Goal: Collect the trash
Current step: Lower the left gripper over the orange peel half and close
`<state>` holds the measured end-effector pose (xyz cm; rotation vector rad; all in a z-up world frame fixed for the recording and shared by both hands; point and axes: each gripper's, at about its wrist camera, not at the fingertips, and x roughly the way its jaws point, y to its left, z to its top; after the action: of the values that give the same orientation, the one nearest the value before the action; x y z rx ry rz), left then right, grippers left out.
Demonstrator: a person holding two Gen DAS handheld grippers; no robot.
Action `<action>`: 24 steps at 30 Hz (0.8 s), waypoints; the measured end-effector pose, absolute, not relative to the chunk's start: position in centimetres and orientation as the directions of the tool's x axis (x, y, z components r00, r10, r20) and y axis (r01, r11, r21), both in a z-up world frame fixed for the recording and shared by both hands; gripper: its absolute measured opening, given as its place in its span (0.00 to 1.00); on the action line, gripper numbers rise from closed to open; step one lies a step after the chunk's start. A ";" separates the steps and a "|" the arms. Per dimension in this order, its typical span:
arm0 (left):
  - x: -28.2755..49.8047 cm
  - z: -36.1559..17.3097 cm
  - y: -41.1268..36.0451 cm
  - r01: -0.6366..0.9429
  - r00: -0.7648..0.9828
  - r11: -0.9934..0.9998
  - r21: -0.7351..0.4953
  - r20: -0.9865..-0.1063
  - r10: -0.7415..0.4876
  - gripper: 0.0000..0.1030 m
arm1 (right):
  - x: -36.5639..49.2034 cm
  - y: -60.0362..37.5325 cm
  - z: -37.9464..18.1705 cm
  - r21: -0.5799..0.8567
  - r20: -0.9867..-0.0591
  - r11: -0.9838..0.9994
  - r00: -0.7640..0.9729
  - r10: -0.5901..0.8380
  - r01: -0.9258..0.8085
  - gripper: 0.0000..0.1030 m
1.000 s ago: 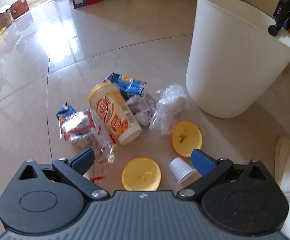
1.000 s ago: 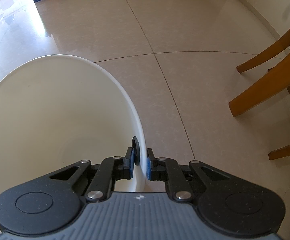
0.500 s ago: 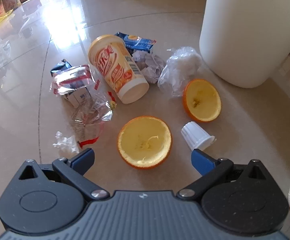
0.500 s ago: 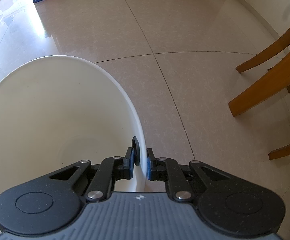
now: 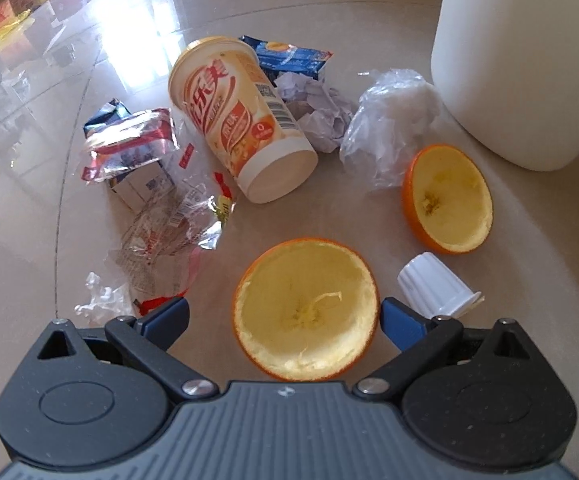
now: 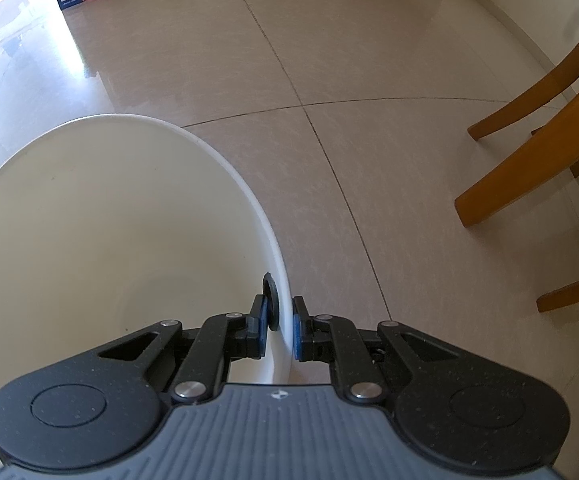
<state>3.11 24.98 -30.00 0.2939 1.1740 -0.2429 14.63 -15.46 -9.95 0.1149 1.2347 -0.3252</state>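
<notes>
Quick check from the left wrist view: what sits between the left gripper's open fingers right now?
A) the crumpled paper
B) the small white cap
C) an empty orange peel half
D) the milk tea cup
C: the orange peel half lies between the open left gripper fingers, untouched.

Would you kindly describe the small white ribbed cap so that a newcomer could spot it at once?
Start at the white bin on the tiled floor and look toward the two hollowed orange halves. The small white ribbed cap lies on its side between the farther orange half and the nearer orange half. It alone is hard, fluted white plastic.
</notes>
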 end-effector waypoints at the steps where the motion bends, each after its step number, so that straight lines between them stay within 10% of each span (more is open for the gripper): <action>1: 3.2 -30.1 25.0 0.341 0.361 0.936 0.089 -0.931 -0.043 0.92 | 14.7 -15.5 -10.0 -0.088 -0.939 0.947 0.292 -0.181 0.308 0.14; 24: 3.4 -29.5 24.7 0.383 0.312 0.923 0.046 -0.946 -0.082 0.71 | 14.8 -16.0 -9.9 -0.077 -0.943 0.953 0.289 -0.165 0.292 0.14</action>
<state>3.37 24.73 -29.47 0.2842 1.2190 -0.3125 14.79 -15.97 -9.92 0.1180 1.2414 -0.3059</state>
